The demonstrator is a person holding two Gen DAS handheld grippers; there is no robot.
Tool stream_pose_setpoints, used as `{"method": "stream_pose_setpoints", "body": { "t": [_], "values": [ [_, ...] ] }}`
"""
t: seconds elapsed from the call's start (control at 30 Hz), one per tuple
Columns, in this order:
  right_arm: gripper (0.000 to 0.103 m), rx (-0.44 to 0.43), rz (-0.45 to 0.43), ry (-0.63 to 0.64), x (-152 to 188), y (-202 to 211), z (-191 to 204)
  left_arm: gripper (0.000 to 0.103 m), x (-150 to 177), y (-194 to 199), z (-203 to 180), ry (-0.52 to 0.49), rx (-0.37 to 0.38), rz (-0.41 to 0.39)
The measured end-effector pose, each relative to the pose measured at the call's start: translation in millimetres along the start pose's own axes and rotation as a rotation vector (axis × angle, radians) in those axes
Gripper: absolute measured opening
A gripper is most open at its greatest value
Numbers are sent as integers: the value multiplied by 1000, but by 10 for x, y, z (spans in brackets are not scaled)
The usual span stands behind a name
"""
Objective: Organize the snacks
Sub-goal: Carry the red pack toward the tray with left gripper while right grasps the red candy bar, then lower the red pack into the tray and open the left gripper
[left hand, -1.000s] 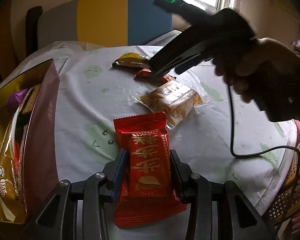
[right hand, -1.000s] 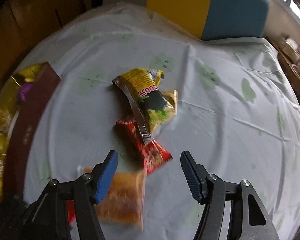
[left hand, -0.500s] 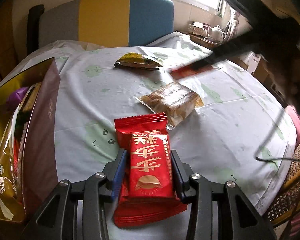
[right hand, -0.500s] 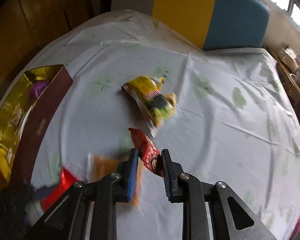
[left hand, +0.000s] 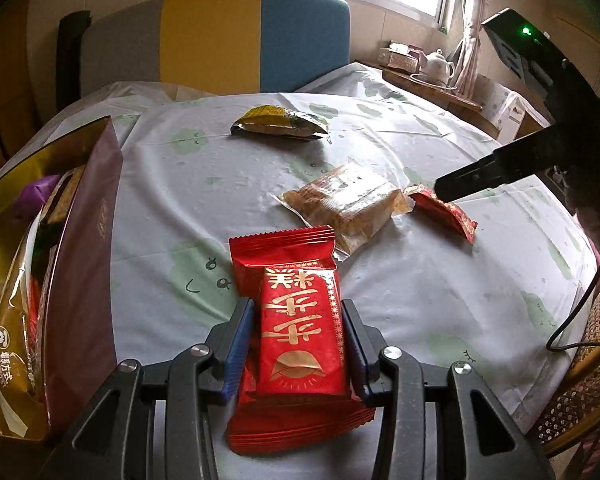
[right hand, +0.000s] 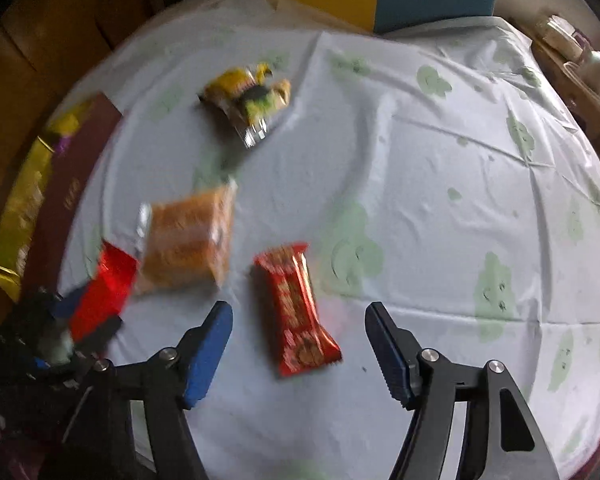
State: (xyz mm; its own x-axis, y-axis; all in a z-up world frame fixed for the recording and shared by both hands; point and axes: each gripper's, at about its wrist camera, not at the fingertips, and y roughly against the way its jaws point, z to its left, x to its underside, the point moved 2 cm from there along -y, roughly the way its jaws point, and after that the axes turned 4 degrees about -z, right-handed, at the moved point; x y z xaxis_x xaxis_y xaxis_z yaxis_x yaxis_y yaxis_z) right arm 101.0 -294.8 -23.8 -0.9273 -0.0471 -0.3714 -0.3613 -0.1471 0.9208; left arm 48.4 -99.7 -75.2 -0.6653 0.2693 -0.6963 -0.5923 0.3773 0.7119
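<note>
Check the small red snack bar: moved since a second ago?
Yes. The small red snack bar went from beside the yellow packet to the right of the clear-wrapped cake, nearer the camera; right claw open.

Left jaws: maroon box (left hand: 80, 264) wall close on left, clear-wrapped cake (left hand: 344, 204) ahead. Right jaws: bare desk (right hand: 440, 200) ahead-right.

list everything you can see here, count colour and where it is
large red snack pack: 1, red with gold print, between the left gripper's fingers
small red snack bar: 1, red, on the cloth between the right gripper's open fingers
clear-wrapped pastry: 1, orange-brown, table centre
yellow snack packet: 1, yellow-green, far side
gift box: 1, maroon with gold lining, left edge, holding snacks
tablecloth: 1, white with green prints
teapot: 1, white, side table
left gripper: 1, black, blue pads
right gripper: 1, black, blue pads
</note>
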Motion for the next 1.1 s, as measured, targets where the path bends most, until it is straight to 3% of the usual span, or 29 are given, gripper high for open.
{"method": "stream_pose_setpoints", "body": {
  "t": [0.13, 0.17, 0.2, 0.23, 0.33, 0.43, 0.53, 0.73, 0.8, 0.9, 1.1],
  "values": [
    [68, 12, -1, 46, -15, -108, 67, 44, 5, 5, -12, -1, -5, -5],
    [55, 45, 8, 69, 20, -164, 95, 44, 8, 5, -14, -2, -7, -7],
    [24, 78, 22, 94, 57, -207, 134, 44, 12, 6, -18, -5, -10, -9],
    [23, 97, 43, 116, 66, -267, 153, 44, 17, 7, -27, -10, -14, -12],
    [22, 129, 39, 170, 119, -288, 198, 43, -9, 5, -41, -22, -21, 4],
    [25, 105, 54, 138, 120, -300, 177, 41, -56, 12, -30, -8, -12, 31],
    [25, 96, 54, 132, 105, -303, 142, 40, -101, 75, 19, 33, 32, 51],
    [25, 135, 34, 196, 151, -282, 210, 40, -314, 439, 195, 104, 79, -6],
    [25, 140, 32, 205, 165, -267, 225, 40, -419, 586, 355, 157, 93, -32],
    [25, 147, 29, 216, 200, -258, 371, 40, -546, 776, 697, 231, 56, -80],
    [25, 154, 25, 232, 217, -285, 392, 40, -613, 856, 1742, 535, -28, -91]
  ]
}}
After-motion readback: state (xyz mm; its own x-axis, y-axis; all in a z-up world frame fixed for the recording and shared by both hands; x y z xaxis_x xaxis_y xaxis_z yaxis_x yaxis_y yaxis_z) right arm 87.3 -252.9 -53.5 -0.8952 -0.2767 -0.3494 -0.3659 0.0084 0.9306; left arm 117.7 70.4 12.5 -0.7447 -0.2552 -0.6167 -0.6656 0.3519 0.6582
